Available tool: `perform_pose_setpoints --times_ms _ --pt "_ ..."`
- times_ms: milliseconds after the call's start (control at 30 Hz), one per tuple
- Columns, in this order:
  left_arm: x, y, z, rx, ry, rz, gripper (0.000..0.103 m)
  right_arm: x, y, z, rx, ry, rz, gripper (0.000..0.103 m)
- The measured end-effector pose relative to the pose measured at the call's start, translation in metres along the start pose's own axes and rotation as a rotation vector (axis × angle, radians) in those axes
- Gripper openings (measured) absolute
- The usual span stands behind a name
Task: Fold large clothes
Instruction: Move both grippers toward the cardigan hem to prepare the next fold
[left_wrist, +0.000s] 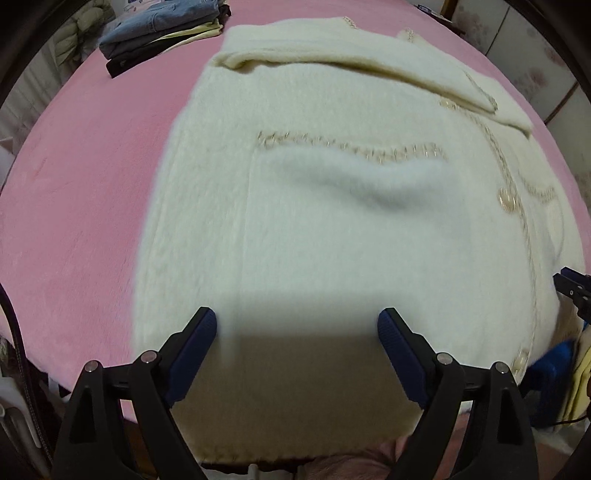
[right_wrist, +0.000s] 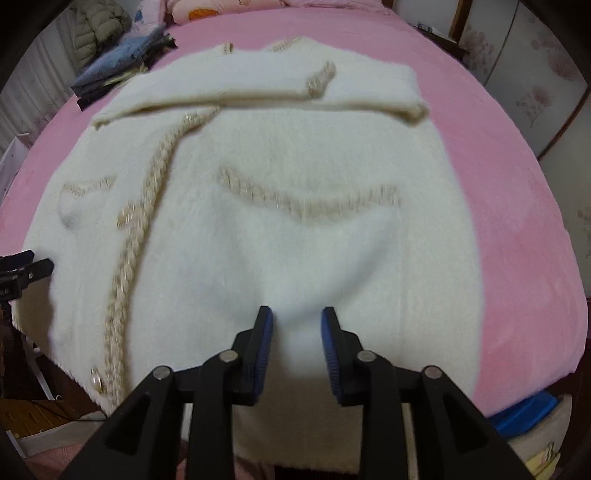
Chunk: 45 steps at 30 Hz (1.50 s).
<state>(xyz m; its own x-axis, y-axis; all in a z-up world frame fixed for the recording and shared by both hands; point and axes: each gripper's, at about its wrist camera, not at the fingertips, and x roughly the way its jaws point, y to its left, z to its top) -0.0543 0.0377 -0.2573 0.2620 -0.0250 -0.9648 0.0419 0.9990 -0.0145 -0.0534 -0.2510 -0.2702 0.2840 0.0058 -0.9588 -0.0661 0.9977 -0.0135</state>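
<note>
A cream fluffy cardigan with beaded trim and pearl buttons lies flat on the pink bed, its sleeves folded across the top. It also shows in the right wrist view. My left gripper is wide open over the cardigan's near hem on the left half. My right gripper is partly open over the near hem on the right half, with fabric showing between its jaws. The right gripper's tip shows at the right edge of the left wrist view, and the left gripper's tip at the left edge of the right wrist view.
The pink bed cover runs around the cardigan. A stack of folded clothes sits at the far left corner and also shows in the right wrist view. A blue object lies below the bed's near right edge.
</note>
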Motion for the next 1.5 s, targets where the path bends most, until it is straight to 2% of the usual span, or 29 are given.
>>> perform_pose_setpoints --times_ms 200,400,533,667,833,867,1000,1133,1333,1500 --pt "-0.009 0.019 -0.023 -0.039 0.026 -0.001 0.089 -0.01 0.0 -0.043 -0.002 0.004 -0.028 0.036" --pt "-0.027 0.029 -0.032 -0.046 0.042 0.011 0.089 -0.022 -0.01 -0.055 0.071 0.065 -0.034 0.036" --pt "-0.057 0.044 -0.047 -0.08 0.006 0.026 0.089 -0.056 -0.024 -0.057 0.138 -0.014 -0.031 0.036" --pt "-0.081 0.066 -0.054 -0.142 -0.015 0.006 0.089 -0.092 -0.035 -0.052 0.182 -0.101 -0.022 0.036" --pt "-0.085 0.093 -0.063 -0.222 -0.023 0.004 0.089 -0.108 -0.053 -0.053 0.228 -0.143 -0.013 0.036" --pt "-0.082 0.097 -0.065 -0.24 -0.016 0.004 0.089 -0.108 -0.057 -0.054 0.235 -0.147 -0.011 0.036" --pt "-0.055 0.112 -0.08 -0.313 0.025 -0.035 0.089 -0.097 -0.081 -0.065 0.321 -0.154 0.09 0.036" --pt "-0.031 0.12 -0.089 -0.357 0.044 -0.057 0.089 -0.075 -0.108 -0.084 0.393 -0.121 0.086 0.036" --pt "-0.007 0.115 -0.088 -0.321 0.035 -0.075 0.089 -0.04 -0.134 -0.105 0.449 -0.067 0.069 0.036" --pt "0.008 0.107 -0.086 -0.317 0.02 -0.094 0.089 -0.016 -0.131 -0.105 0.434 -0.035 0.16 0.036"
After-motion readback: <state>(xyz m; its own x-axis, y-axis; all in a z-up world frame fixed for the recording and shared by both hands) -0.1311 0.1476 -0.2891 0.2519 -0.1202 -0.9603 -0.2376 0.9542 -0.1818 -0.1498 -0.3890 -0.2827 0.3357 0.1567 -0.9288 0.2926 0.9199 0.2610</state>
